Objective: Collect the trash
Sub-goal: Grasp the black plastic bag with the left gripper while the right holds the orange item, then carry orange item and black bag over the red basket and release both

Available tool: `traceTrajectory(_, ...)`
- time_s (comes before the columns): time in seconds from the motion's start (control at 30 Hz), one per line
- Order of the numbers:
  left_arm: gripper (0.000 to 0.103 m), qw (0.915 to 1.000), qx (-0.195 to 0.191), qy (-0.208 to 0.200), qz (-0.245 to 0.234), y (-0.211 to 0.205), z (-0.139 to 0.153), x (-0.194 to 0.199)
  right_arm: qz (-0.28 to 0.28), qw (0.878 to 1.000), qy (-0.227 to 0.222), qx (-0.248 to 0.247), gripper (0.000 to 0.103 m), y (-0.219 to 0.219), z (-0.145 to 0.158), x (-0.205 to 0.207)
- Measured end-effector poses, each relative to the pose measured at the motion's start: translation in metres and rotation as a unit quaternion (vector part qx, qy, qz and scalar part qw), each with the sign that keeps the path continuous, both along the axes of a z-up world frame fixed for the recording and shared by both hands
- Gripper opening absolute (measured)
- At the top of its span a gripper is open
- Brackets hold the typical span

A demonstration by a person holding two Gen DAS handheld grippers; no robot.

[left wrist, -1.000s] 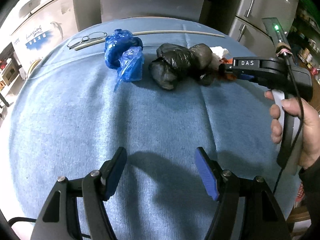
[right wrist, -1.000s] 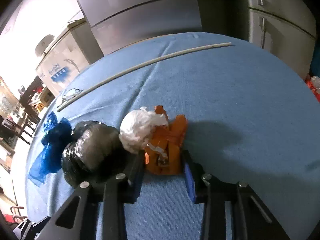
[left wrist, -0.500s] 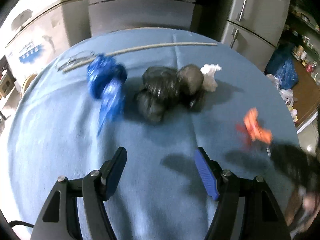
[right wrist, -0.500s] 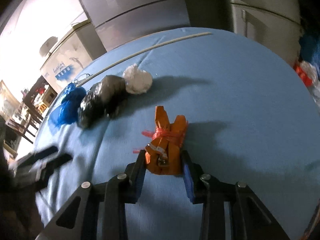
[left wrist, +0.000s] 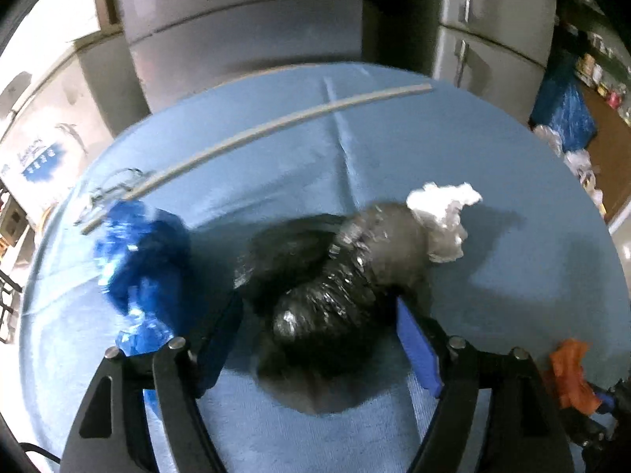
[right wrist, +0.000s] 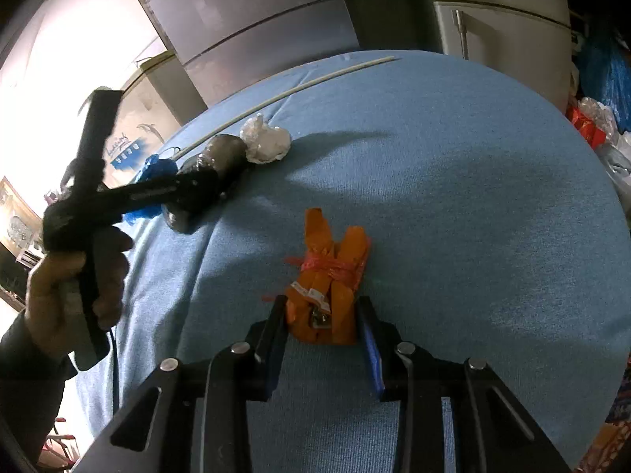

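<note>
Orange plastic, a small tied bundle (right wrist: 329, 295), is sitting clamped between the fingers of the right gripper (right wrist: 321, 325), which are pressing against both of its sides; it is resting on the blue cloth of the surface (right wrist: 453, 197) toward the near edge. The black bag (left wrist: 327, 295), crinkled and shiny, is lying near the middle of the surface, and the left gripper (left wrist: 315, 339) is straddling its near end, its fingers opening wide with the bag between them; whether the blue pads are touching it cannot be told. A crumpled white wad (left wrist: 441, 220) is lying against the far end of the black bag, and a blue bag (left wrist: 138, 268) is lying just beside it on the left side, near the left finger. Behind these, toward the far edge, a long pale rod (left wrist: 256, 134) is running across the cloth, with a pair of glasses (left wrist: 110, 189) at its left end. In the right wrist view a hand (right wrist: 75, 287) is gripping the handle of the left gripper. Grey cabinets (left wrist: 244, 39) are standing beyond the far edge.
</note>
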State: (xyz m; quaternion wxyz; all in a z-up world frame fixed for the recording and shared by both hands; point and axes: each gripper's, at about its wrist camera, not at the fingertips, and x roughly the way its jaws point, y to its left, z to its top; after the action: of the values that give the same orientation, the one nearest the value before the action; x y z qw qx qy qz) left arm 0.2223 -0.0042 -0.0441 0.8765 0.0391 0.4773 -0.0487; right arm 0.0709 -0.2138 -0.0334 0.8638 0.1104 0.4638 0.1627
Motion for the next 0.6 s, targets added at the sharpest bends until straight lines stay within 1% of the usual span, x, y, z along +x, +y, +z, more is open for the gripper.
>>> traceTrajectory(0.03,0.07,0.9999,-0.003,0.012,-0.003,-0.001,-0.005,0.001,0.0,1.0,0.0,0.0,0.036,0.0,0.0,0.0)
traceTrajectory(0.07,0.053,0.9998,-0.01,0.018,-0.003,0.0,-0.008,-0.001,-0.001,1.0,-0.001,0.0,0.036,-0.001,0.0,-0.001)
traceTrajectory(0.1,0.043,0.9998,-0.017,0.013,-0.002,0.002,-0.007,-0.004,-0.002,1.0,-0.001,0.0,0.036,-0.001,0.0,-0.001)
traceTrajectory(0.2,0.039,0.9988,-0.045,0.019,-0.001,0.006,-0.005,-0.018,-0.005,1.0,-0.001,0.003,0.036,-0.002,0.0,-0.002)
traceTrajectory(0.33,0.038,0.9987,-0.049,0.007,0.007,0.008,-0.002,-0.051,-0.007,1.0,-0.002,0.009,0.036,-0.002,0.001,-0.008)
traceTrajectory(0.4,0.038,0.9984,-0.054,0.004,0.016,0.008,0.0,-0.075,-0.007,1.0,-0.004,0.011,0.036,0.0,0.003,-0.011)
traceTrajectory(0.53,0.038,0.9972,-0.066,0.008,0.034,0.006,0.0,-0.111,-0.008,1.0,-0.006,0.017,0.036,-0.001,0.005,-0.023)
traceTrajectory(0.6,0.038,0.9971,-0.067,0.011,0.033,0.003,-0.001,-0.128,-0.006,1.0,-0.006,0.016,0.036,-0.001,0.006,-0.031)
